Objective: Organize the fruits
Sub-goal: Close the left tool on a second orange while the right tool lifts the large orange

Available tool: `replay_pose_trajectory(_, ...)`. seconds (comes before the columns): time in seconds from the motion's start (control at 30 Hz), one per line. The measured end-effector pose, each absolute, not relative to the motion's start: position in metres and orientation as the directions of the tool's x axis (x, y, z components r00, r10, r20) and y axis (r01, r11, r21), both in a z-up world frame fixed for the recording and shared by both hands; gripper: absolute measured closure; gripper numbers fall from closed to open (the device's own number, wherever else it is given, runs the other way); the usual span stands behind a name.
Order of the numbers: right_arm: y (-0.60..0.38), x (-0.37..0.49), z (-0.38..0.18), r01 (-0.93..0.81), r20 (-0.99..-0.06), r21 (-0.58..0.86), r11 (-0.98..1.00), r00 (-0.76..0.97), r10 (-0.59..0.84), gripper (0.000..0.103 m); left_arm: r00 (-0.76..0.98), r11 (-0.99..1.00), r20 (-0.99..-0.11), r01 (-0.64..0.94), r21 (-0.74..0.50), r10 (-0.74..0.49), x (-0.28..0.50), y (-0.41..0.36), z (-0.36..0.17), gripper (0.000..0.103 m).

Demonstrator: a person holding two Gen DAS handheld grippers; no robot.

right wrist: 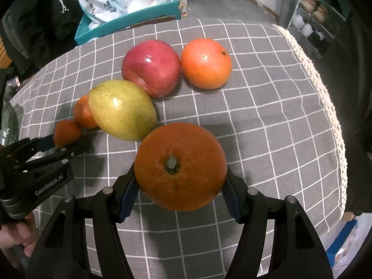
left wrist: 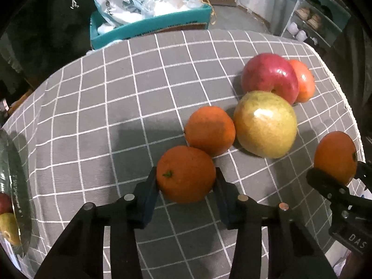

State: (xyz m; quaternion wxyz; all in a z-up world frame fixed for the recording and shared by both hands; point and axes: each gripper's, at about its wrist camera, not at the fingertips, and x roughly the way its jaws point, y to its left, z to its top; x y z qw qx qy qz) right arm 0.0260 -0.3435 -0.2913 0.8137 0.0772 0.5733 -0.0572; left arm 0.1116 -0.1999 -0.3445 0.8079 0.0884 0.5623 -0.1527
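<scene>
My left gripper (left wrist: pixel 186 181) is shut on a small orange (left wrist: pixel 185 174), its blue pads pressed against both sides. A second small orange (left wrist: pixel 210 130) lies just beyond it, touching a yellow-green pear-like fruit (left wrist: pixel 265 124). Behind those sit a red apple (left wrist: pixel 269 76) and a reddish-orange fruit (left wrist: pixel 303 81). My right gripper (right wrist: pixel 181 183) is shut on a large orange (right wrist: pixel 181 166), stem facing the camera; that orange (left wrist: pixel 336 157) shows at the right edge of the left wrist view. The left gripper (right wrist: pixel 62 141) with its small orange (right wrist: pixel 67 131) appears at the left of the right wrist view.
A grey checked tablecloth (left wrist: pixel 116 93) covers the table, with a lace edge (right wrist: pixel 325 97) on the right. A glass plate (left wrist: pixel 14 186) holding fruit sits at the left edge. A teal box (left wrist: pixel 151 25) of plastic bags stands beyond the far edge. A hand (right wrist: pixel 16 234) holds the left gripper.
</scene>
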Motion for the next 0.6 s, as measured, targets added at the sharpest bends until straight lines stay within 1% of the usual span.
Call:
replay_pose_trajectory(0.33, -0.337, 0.028, -0.268, 0.153, -0.92, 0.019, 0.988, 0.391, -0.043, 0.038, 0.382, 0.95, -0.912, 0.311, -0.025, -0.149, 0.106, -0.186, -0.313, 0.058)
replay_pose_trajectory(0.6, -0.33, 0.029, -0.242, 0.136, -0.894, 0.023, 0.991, 0.447, -0.04, 0.039, 0.432, 0.961, -0.889, 0.276, -0.027, -0.149, 0.095, -0.17, -0.283, 0.058)
